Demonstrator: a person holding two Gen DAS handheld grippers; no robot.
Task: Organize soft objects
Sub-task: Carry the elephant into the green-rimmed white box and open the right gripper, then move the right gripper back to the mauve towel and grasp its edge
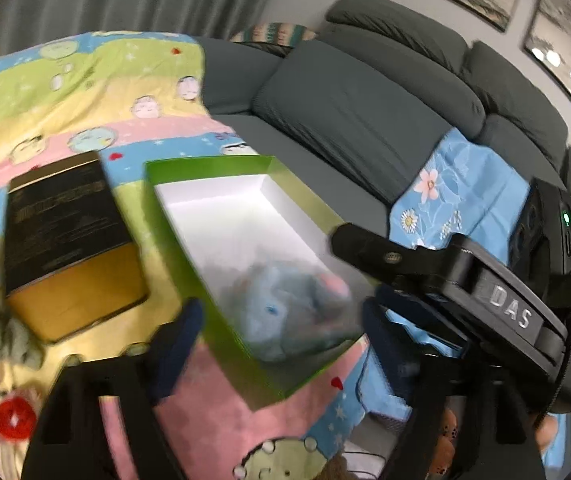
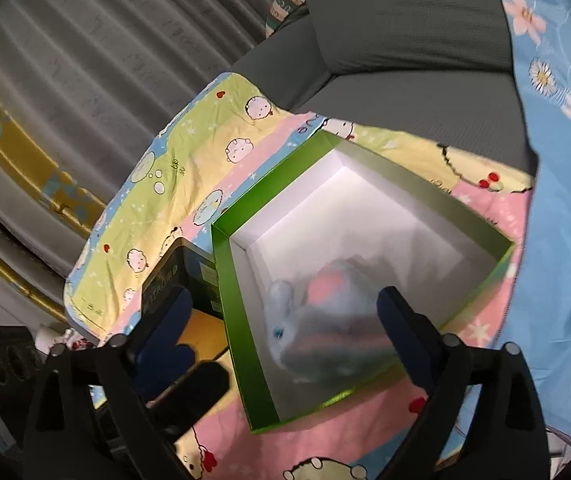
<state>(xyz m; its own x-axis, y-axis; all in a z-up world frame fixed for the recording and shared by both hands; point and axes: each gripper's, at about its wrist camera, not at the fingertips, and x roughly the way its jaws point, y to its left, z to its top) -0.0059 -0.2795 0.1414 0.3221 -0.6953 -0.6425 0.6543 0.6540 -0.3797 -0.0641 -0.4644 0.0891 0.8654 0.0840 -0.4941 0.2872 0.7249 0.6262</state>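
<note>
Right wrist view: blurred pale-blue plush toy (image 2: 321,324) lies inside green box (image 2: 229,280).

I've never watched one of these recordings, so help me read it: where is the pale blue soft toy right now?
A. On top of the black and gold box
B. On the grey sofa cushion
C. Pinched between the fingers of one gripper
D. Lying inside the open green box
D: the blue soft toy lies on the white floor of the green box, and both the left gripper and right gripper stand open, pads off it.
</note>
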